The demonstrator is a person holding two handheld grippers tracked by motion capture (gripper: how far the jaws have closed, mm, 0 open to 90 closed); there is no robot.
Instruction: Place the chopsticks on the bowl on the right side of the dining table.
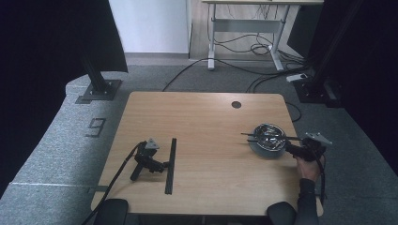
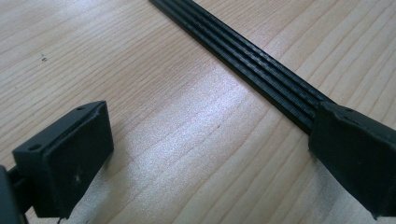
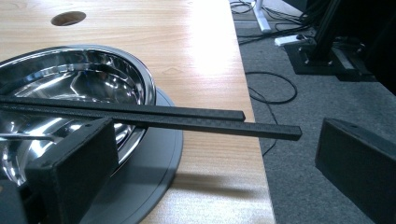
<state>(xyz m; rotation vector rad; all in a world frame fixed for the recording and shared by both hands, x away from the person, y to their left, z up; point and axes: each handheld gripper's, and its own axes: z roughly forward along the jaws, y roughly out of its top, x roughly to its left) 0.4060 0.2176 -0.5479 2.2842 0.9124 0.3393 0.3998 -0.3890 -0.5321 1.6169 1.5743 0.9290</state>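
A shiny steel bowl [image 1: 269, 135] [image 3: 88, 84] sits on a grey round plate [image 1: 263, 152] [image 3: 154, 177] near the table's right edge. Two black chopsticks [image 1: 267, 136] [image 3: 187, 119] lie across the bowl's rim, their ends jutting past it toward the edge. A hand holds my right gripper [image 1: 290, 149] [image 3: 215, 154] open just right of the bowl, with the chopstick ends above the gap between its jaws and nothing gripped. My left gripper [image 1: 165, 165] [image 2: 210, 135] lies open on the table's left with no hand on it. Its right jaw rests against a long black ribbed strip [image 1: 170, 165] [image 2: 252, 65].
The wooden table [image 1: 206, 140] has a round cable hole [image 1: 236, 104] at the back right. Grey carpet surrounds it, with black stand bases [image 1: 98, 89] [image 1: 319, 91], floor cables [image 1: 263, 49] and a white desk [image 1: 244, 28] behind. The table's right edge is close to the right gripper.
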